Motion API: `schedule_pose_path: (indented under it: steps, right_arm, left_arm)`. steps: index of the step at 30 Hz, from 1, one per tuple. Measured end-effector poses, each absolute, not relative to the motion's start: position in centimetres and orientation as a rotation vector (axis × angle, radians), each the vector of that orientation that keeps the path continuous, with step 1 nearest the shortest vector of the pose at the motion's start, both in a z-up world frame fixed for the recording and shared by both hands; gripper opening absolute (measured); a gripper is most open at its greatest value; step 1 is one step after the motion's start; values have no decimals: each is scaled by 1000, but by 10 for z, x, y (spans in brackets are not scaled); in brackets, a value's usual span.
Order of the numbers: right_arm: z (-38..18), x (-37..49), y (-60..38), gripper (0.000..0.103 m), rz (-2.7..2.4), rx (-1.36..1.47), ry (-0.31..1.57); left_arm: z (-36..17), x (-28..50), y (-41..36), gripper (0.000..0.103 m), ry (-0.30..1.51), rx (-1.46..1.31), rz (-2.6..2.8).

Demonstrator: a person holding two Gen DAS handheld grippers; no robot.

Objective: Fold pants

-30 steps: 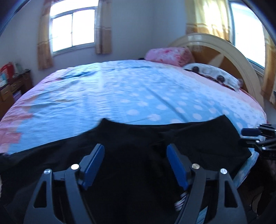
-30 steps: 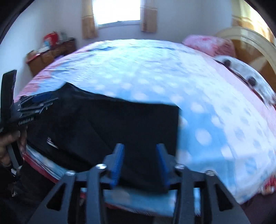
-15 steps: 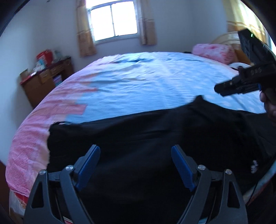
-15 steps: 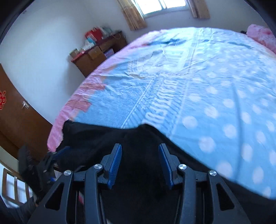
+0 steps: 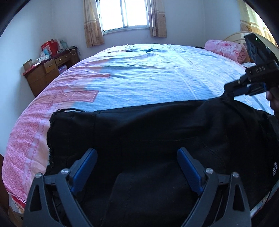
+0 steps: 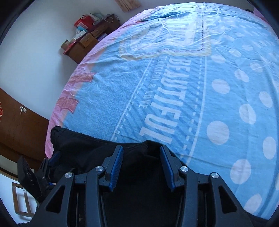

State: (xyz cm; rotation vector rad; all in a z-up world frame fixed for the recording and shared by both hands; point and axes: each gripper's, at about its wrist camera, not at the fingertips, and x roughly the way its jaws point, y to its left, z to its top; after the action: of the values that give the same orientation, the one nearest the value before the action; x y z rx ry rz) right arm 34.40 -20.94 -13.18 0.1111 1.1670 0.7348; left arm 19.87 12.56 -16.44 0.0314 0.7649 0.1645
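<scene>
Left gripper (image 5: pixel 136 153) hangs low over the black pants (image 5: pixel 157 132), its blue pads spread wide with the cloth beneath them and nothing pinched; its jaws have just been opening. Right gripper (image 6: pixel 140 153) points down at the far edge of the same garment, its blue fingers (image 6: pixel 116 164) set at a middling gap. A raised hump of black fabric sits between their tips, though whether the pads press on it cannot be told from either view.

In the left wrist view the pants lie across the near edge of the bed (image 5: pixel 148 73), one ragged end to the left on the pink border of the bedsheet (image 5: pixel 139 83), the rest running right, where a small white logo (image 5: pixel 274 168) shows. At the right edge the right gripper (image 5: pixel 247 89) reaches in just at the garment's upper edge, where the fabric peaks up towards it.

Beyond the pants the blue sheet stretches away, printed with white dots and the word BEAUTIFUL (image 6: pixel 165 97). Farther back, a pink pillow (image 5: pixel 226 49) rests at the right, a wooden dresser (image 5: pixel 47 71) cluttered with boxes stands at the left wall, and a curtained window (image 5: pixel 125 14) glows behind.
</scene>
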Motion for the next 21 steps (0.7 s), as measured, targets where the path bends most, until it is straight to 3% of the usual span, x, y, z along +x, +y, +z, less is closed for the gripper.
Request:
schedule_pose_path:
  steps: [7,9,11,21]
  right_arm:
    - [-138,343,-200,45,797,86,1226]
    - [-139,338,-195,30,813,66,1223]
    - [-136,334,-193,7,789,39,1188]
    - [-143,340,-189,6,725,1,1183]
  left_arm:
    - [-166,198,125,99,760,31,160]
    - [-167,199,124,99,756,35,159]
    - [-168,199,124,101,752,38,157]
    - [-160,197,125,103,759,30,140]
